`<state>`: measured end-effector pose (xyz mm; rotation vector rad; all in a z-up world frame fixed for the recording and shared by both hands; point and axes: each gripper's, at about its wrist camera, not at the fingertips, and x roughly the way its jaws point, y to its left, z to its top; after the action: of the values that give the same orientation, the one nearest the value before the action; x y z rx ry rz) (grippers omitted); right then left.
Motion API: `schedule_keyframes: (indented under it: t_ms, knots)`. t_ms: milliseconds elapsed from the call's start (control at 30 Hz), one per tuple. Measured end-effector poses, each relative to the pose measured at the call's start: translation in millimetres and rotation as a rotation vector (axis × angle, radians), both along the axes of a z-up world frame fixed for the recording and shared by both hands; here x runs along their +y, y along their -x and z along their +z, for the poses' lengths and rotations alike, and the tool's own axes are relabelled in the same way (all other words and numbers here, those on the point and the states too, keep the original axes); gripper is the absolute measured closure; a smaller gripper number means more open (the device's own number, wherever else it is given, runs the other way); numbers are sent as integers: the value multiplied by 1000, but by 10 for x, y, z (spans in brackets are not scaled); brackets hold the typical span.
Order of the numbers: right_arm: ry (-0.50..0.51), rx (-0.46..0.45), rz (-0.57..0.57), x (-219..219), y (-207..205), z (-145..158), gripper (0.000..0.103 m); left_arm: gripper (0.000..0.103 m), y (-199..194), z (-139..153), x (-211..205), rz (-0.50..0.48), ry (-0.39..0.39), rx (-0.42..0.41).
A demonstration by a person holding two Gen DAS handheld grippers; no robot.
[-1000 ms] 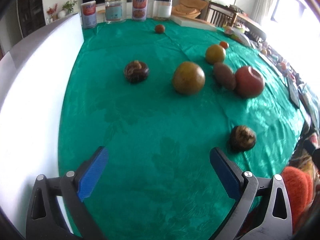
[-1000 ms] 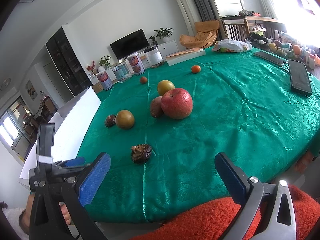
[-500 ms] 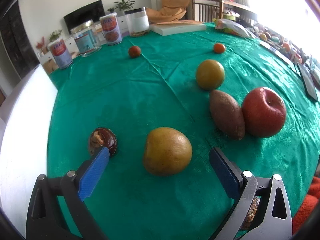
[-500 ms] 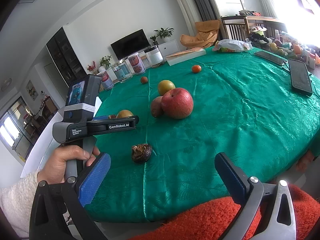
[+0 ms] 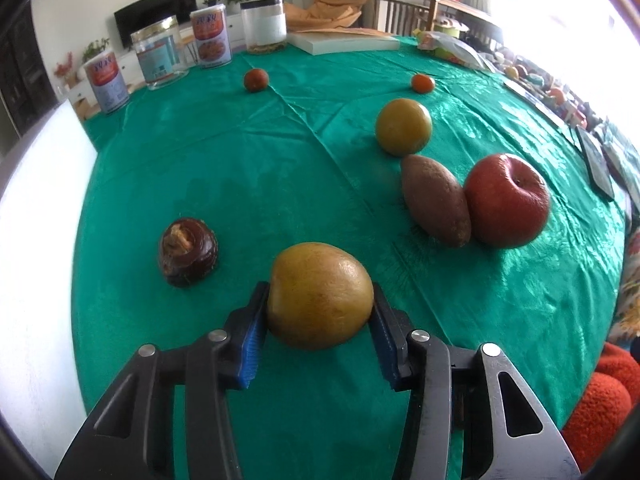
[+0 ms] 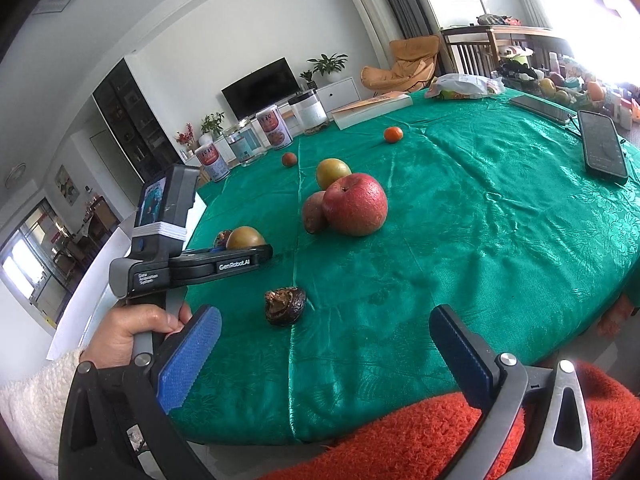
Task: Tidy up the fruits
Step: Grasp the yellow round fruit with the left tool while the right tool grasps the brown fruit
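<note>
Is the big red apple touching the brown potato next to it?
Yes, the red apple leans right against the brown sweet potato, with no green cloth showing between them.

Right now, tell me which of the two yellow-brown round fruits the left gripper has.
The nearer yellow-brown fruit, clamped between the left gripper pads beside the dark chestnut-like fruit. The other round one sits free beyond the brown oval fruit.
</note>
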<state>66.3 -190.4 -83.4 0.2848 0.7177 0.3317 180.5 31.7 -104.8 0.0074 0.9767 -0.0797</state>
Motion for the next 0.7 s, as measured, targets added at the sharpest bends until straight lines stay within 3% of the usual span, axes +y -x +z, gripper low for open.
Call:
schedule_keyframes:
  t_ms: [167, 333, 367, 567, 700]
  knots:
    - [-1, 4, 2, -8, -12, -5, 0, 54, 340, 124, 166, 1, 170, 40]
    - [8, -2, 1, 7, 4, 0, 0, 54, 438, -60, 392, 45, 334, 129]
    - [10, -4, 0, 11, 13, 4, 0, 54, 453, -55, 431, 50, 359, 112]
    - [16, -9, -3, 23, 33, 9, 0, 54, 491, -48, 620, 123, 366, 120]
    - [17, -8, -3, 22, 39, 9, 0, 48, 533, 18, 746, 181, 362, 106]
